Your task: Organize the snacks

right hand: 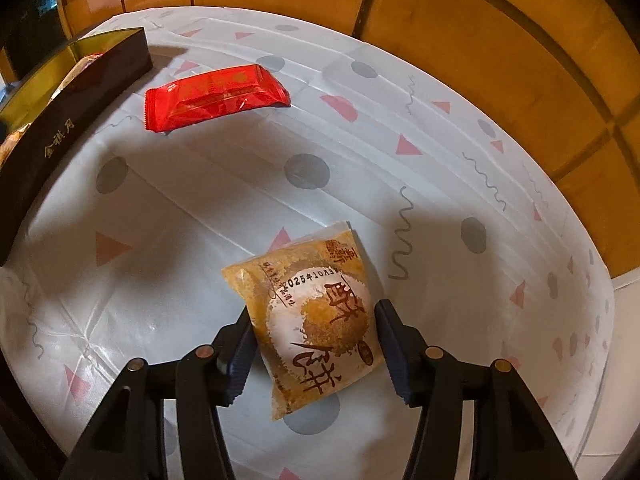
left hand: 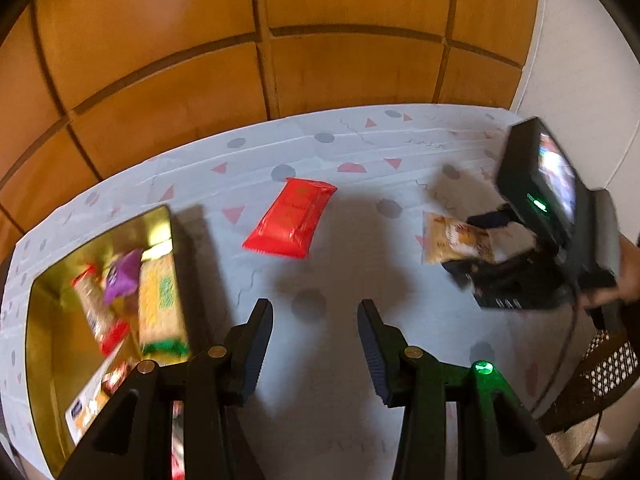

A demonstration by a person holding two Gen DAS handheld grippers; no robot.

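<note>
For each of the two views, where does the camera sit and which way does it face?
Left wrist: on the left gripper, looking down the table; open jaws, nothing between them; box at left.
Right wrist: on the right gripper, facing steeply down; jaws flank the tan packet.
Shared: red packet, tan packet, box, table; the left view also shows the right gripper.

One red packet [right hand: 216,94], one tan pastry packet [right hand: 316,320], one box [right hand: 80,92].

We see box [left hand: 52,280] at table's [left hand: 340,400] left edge, several snack packs [left hand: 160,304] inside. Flat packet [left hand: 290,218] on table right of box, well apart. Pastry pouch [right hand: 312,320] nearer us, far right, between right gripper's [right hand: 316,348] fingers.
</note>
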